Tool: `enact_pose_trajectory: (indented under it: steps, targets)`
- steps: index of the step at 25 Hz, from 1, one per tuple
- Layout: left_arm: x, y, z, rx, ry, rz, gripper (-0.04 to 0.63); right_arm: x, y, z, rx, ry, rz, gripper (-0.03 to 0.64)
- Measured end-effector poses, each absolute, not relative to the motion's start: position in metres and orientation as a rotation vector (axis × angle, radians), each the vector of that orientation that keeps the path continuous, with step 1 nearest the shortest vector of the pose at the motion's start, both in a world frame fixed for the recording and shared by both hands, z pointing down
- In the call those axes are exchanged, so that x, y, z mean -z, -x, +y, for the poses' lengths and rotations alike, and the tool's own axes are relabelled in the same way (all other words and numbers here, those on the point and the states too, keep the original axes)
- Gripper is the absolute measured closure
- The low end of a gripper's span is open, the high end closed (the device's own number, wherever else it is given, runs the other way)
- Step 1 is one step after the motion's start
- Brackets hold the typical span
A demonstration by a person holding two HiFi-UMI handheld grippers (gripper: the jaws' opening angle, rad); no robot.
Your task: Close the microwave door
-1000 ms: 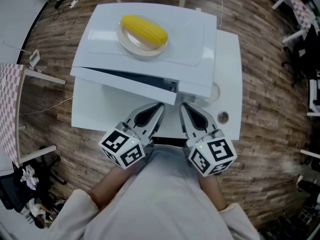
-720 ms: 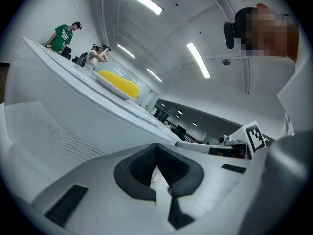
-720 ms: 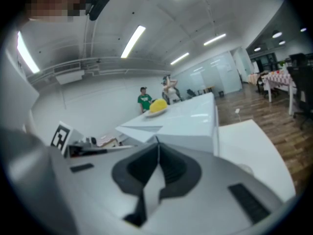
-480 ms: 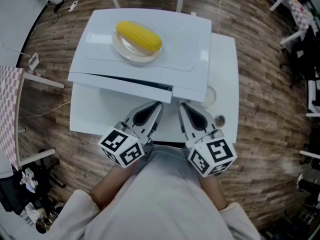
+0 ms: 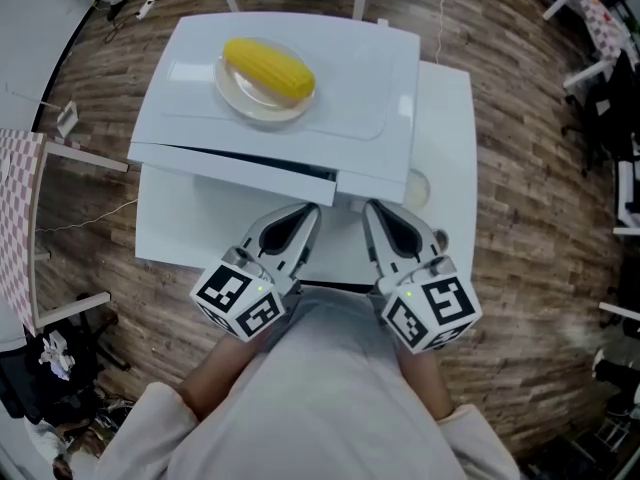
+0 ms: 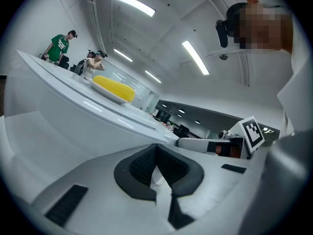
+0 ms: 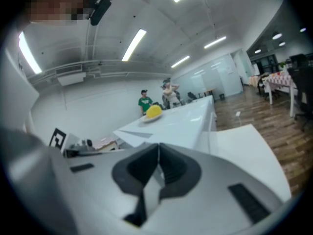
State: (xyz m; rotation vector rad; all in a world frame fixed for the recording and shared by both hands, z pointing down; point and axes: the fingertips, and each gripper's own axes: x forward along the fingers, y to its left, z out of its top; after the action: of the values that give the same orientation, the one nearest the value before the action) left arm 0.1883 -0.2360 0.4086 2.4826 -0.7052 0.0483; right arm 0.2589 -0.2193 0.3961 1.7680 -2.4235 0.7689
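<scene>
A white microwave [image 5: 340, 78] stands on a white table [image 5: 450, 138], seen from above. Its door [image 5: 235, 166] lies nearly flush with the front, with a thin dark gap showing along its top edge towards the right. My left gripper [image 5: 305, 212] and right gripper [image 5: 372, 210] are held side by side close to my body, just in front of the door's right end and below its edge. Both are shut and hold nothing. In the gripper views the left gripper [image 6: 156, 151] and right gripper [image 7: 158, 148] show dark pads pressed together.
A yellow corn cob [image 5: 268, 68] lies on a plate [image 5: 238, 96] on top of the microwave. A pale disc [image 5: 417, 186] sits on the table right of the microwave. A checked table [image 5: 15, 218] stands at the left. People [image 6: 59, 47] stand far behind.
The dark wedge between the door and the microwave body has narrowed as the door swung in. Both grippers stay shut near my body, shifted only slightly.
</scene>
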Motion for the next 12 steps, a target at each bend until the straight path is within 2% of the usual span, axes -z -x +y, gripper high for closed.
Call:
enact_pose_trajectory:
  steps: [12]
  targets:
    - [-0.405, -0.196, -0.234, -0.032, -2.468, -0.698, 0.577, -0.379, -0.267, -0.224, -0.748, -1.793, -2.448, 0.594]
